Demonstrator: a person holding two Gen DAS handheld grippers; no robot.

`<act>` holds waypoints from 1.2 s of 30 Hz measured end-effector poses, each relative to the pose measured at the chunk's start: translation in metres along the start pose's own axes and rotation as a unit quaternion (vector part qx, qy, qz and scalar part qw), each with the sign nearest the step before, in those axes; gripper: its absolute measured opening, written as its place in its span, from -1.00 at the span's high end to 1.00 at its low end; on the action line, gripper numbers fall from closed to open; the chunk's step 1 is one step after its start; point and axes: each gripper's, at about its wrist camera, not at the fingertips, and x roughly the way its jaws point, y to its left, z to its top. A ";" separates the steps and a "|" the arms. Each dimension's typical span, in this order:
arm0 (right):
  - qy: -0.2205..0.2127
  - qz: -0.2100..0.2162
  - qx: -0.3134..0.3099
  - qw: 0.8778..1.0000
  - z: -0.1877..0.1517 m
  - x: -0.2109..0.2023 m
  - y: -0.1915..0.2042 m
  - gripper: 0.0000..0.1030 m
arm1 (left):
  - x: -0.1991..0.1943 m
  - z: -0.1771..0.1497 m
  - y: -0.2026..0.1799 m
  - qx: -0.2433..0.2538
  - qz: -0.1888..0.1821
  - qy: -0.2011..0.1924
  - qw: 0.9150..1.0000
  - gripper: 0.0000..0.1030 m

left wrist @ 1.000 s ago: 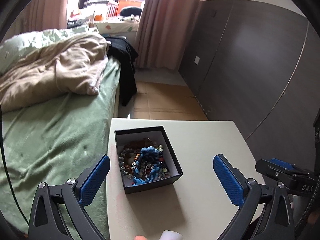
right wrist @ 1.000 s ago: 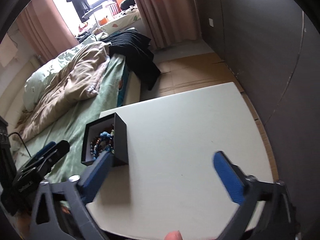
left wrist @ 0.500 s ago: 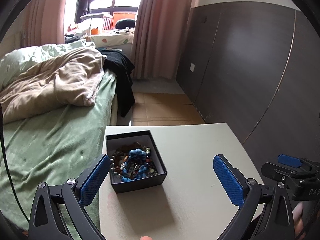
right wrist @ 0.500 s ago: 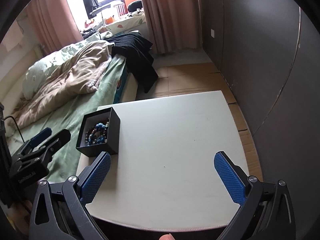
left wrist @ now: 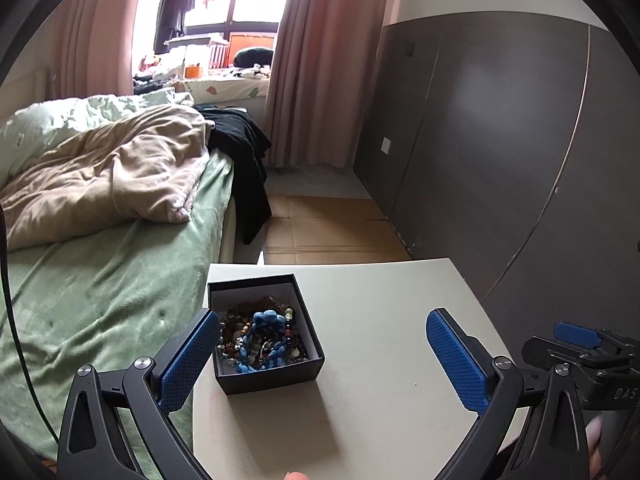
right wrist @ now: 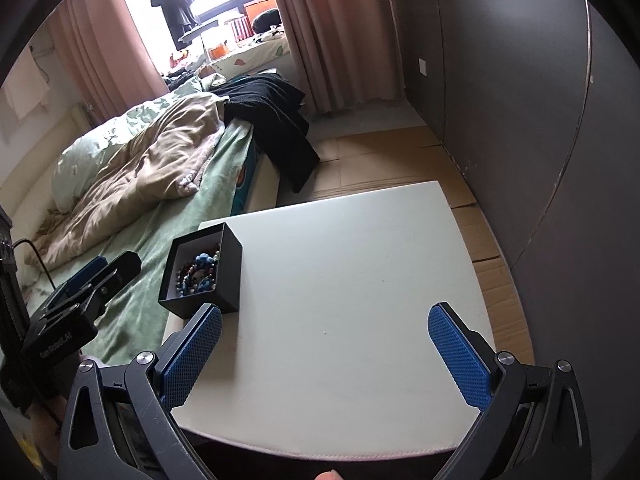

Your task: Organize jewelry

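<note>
A black open box [left wrist: 276, 374] stands on the left part of a white table [left wrist: 380, 380]. It holds a tangle of beaded jewelry [left wrist: 262, 342] with blue, brown and clear beads. The box also shows in the right wrist view [right wrist: 228, 276], with the jewelry [right wrist: 198, 274] inside. My left gripper [left wrist: 320, 356] is open and empty, held back from the box, its left pad [left wrist: 186, 362] beside the box's left wall. My right gripper [right wrist: 326, 354] is open and empty over the table's near part, to the right of the box.
A bed with a green sheet [left wrist: 92, 280] and beige quilt [left wrist: 104, 172] runs along the table's left side. Dark wall panels [left wrist: 500, 140] stand on the right. Cardboard covers the floor [left wrist: 320, 224] beyond the table. Black clothing [left wrist: 248, 160] hangs off the bed.
Both grippers have pulled back and tilted up, so the box and table sit lower and farther in each view. Both stay open and empty.
</note>
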 end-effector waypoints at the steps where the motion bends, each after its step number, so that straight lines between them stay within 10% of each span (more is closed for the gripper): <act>1: 0.001 -0.001 -0.002 1.000 0.000 0.000 0.001 -1.00 | 0.000 0.000 0.000 0.000 -0.001 0.000 1.000 -0.99; 36: -0.010 -0.018 -0.015 1.000 0.000 -0.011 -0.008 -1.00 | 0.003 -0.001 -0.018 0.023 0.000 0.010 1.000 -0.99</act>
